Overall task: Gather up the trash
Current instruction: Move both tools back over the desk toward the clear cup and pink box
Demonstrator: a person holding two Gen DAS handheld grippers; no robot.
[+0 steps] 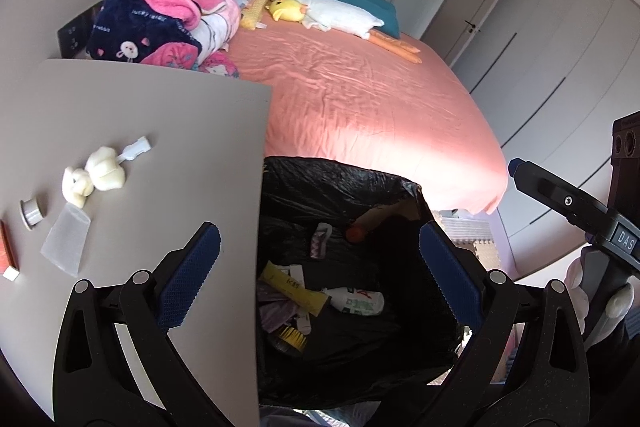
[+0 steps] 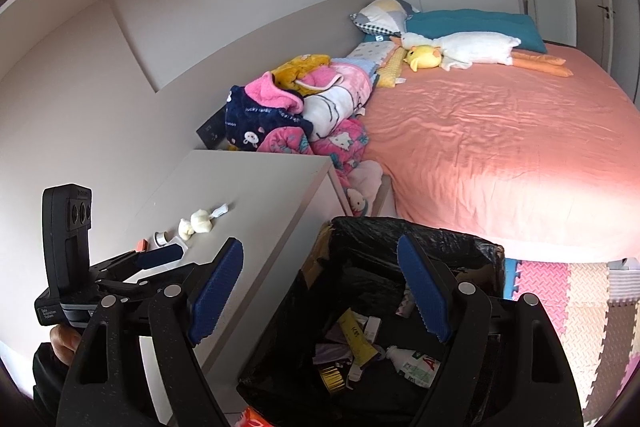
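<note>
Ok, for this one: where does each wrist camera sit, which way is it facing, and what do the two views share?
Left wrist: on the left gripper, open, looking down over the nightstand edge into the black-lined trash bin; the right gripper and a gloved hand show at right.
Right wrist: on the right gripper, open and empty over the bin; the left gripper and a hand show at left.
Shared: bin, nightstand, crumpled tissue, pink bed.

A bedroom in daylight: a bed (image 2: 500,147) with a salmon-pink sheet (a sunlit patch at its near edge) stands against pale walls, a grey bedside cabinet (image 2: 256,187) beside it, foam mats (image 2: 580,299) covering the floor.
</note>
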